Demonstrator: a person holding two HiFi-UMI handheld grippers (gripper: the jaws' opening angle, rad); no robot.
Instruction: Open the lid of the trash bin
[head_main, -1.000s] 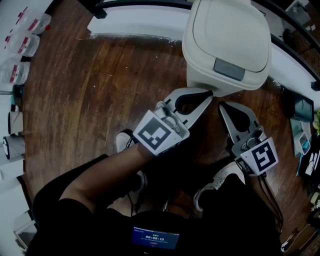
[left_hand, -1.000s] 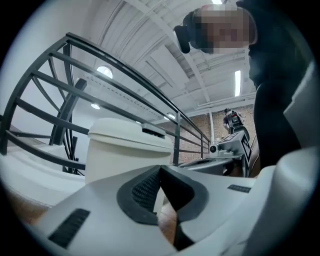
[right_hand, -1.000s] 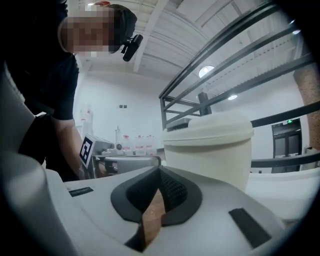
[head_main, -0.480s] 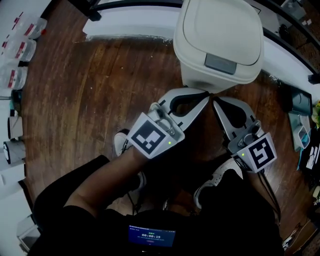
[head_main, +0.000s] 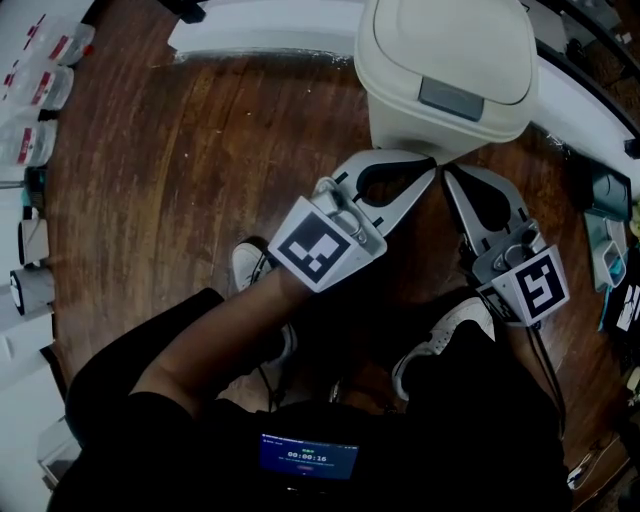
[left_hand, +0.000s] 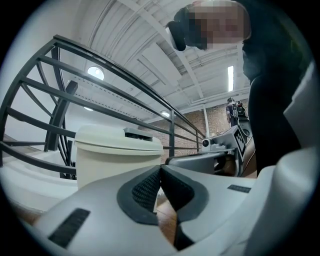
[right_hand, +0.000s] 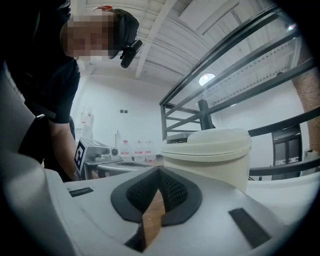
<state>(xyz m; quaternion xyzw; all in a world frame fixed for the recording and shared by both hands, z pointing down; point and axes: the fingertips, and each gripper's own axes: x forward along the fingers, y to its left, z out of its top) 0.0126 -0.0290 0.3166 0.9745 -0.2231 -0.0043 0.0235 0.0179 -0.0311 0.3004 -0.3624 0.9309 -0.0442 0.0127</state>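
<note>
A cream trash bin with a closed lid and a grey push tab stands on the wooden floor at the top of the head view. The bin also fills the middle of the left gripper view, and the bin rises behind the jaws in the right gripper view. My left gripper is shut and empty, its tips at the bin's front base. Right beside it, my right gripper is shut and empty too, tips just below the bin's front wall.
A white curved ledge with a dark railing runs behind the bin. Clear containers line the left edge. The person's shoes stand under the grippers. A blue tray sits at the right.
Both grippers have moved a little forward and up toward the bin's front, tips closer together. Both stayed shut.
</note>
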